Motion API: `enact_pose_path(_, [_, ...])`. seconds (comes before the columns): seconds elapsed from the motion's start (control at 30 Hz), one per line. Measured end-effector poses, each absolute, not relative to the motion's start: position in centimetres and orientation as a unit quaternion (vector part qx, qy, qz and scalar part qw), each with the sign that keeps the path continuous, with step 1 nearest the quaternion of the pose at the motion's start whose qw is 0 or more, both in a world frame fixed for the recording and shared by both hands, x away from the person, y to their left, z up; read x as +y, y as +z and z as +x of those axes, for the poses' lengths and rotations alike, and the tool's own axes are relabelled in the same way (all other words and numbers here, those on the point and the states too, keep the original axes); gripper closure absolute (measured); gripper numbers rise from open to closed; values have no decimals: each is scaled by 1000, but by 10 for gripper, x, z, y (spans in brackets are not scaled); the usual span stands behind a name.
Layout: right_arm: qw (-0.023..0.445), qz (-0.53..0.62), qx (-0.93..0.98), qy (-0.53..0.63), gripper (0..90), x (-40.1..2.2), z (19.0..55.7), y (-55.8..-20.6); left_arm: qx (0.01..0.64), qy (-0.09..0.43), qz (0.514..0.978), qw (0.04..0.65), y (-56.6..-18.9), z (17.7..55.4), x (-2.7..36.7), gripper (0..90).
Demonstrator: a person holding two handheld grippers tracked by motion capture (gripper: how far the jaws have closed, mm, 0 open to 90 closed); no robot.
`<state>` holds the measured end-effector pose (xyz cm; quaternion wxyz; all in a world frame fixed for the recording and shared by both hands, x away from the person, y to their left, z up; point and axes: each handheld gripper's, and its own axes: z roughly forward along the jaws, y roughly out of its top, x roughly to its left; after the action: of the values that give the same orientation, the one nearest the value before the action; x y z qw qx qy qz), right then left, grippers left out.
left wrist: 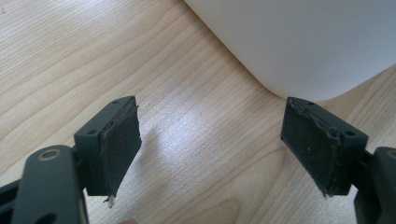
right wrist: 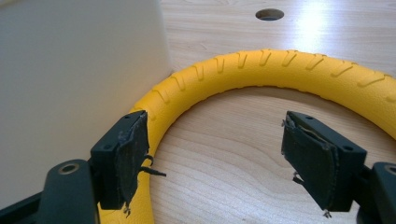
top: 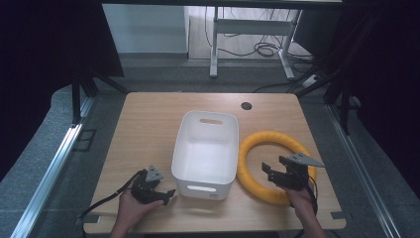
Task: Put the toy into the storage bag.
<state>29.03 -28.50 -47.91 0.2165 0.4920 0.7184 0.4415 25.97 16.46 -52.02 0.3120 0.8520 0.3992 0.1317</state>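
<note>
Right gripper (top: 270, 172) fingers spread above yellow ring (top: 257, 141) beside white bin (top: 206, 148)

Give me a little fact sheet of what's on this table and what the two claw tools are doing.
Table: light wood table
Bin: white bin, mid-table, nothing seen inside
Ring: yellow ring lying flat beside the bin's right wall
Left gripper: open, holding nothing, near the bin's near-left corner
Right gripper: open, above the ring's near part, gripping nothing
</note>
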Motion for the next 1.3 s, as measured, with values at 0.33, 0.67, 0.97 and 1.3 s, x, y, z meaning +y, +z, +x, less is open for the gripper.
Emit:
enact_pose_path(0.33, [201,468,737,445,254,-291,290,-481,405,130,849,314,-521,261,164,199])
enact_pose_path(0.67, [184,449,757,438,284,-292,288,-482,403,132,849,317,-518,260,166,199])
enact_pose_path(0.97, [173,433,767,441,319,-291,290,-477,406,131,845,324,-515,258,167,199])
enact_pose_path(1.3, [142,389,815,406,336,-286,290,-463,406,126,844,327,-516,259,167,199])
